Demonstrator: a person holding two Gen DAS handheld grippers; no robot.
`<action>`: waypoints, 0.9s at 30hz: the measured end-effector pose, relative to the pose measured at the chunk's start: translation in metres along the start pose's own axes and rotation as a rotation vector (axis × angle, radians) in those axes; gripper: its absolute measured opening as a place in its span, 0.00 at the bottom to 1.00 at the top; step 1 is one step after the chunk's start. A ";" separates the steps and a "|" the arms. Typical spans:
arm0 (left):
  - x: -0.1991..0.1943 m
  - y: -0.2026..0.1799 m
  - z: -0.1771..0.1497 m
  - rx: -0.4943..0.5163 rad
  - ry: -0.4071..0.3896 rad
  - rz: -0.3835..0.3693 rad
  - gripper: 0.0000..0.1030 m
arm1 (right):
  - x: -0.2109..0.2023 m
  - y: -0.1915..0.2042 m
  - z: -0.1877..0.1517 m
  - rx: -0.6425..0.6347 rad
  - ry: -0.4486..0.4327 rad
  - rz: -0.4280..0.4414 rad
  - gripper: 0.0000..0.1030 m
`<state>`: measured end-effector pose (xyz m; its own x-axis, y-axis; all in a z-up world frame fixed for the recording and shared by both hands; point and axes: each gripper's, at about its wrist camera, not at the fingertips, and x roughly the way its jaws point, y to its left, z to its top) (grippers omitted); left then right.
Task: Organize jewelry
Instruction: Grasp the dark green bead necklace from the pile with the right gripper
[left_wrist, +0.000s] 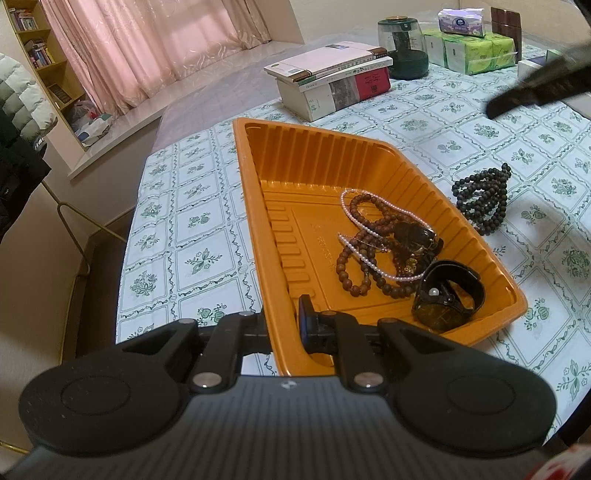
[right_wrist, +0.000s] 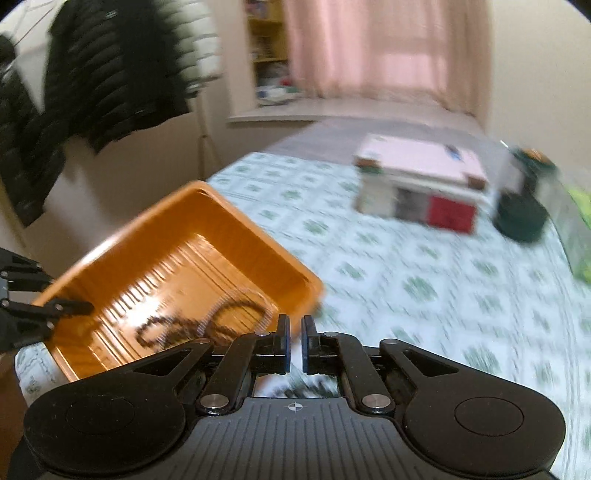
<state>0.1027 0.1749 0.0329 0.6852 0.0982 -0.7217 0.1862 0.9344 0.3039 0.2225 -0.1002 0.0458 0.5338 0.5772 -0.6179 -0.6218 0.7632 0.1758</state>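
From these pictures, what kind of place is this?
Most likely a room in a home: pink curtains over a window ledge, a bookshelf, and a table with a floral cloth, books and tissue packs.

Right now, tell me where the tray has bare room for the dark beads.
The orange tray is bare along its far half, beyond the brown bead strand. The near right corner is crowded with the pearl strand and black watch.
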 end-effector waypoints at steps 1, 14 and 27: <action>0.000 0.000 0.000 0.000 0.000 0.001 0.11 | -0.005 -0.008 -0.008 0.029 0.000 -0.014 0.13; -0.002 -0.001 -0.001 -0.004 0.005 0.010 0.11 | -0.034 -0.062 -0.093 0.250 0.063 -0.139 0.32; -0.003 -0.001 0.000 -0.005 0.013 0.014 0.11 | 0.009 -0.040 -0.088 0.296 0.081 -0.051 0.32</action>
<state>0.1003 0.1733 0.0343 0.6782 0.1153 -0.7258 0.1737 0.9345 0.3108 0.2017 -0.1509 -0.0348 0.5051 0.5202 -0.6887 -0.3952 0.8488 0.3513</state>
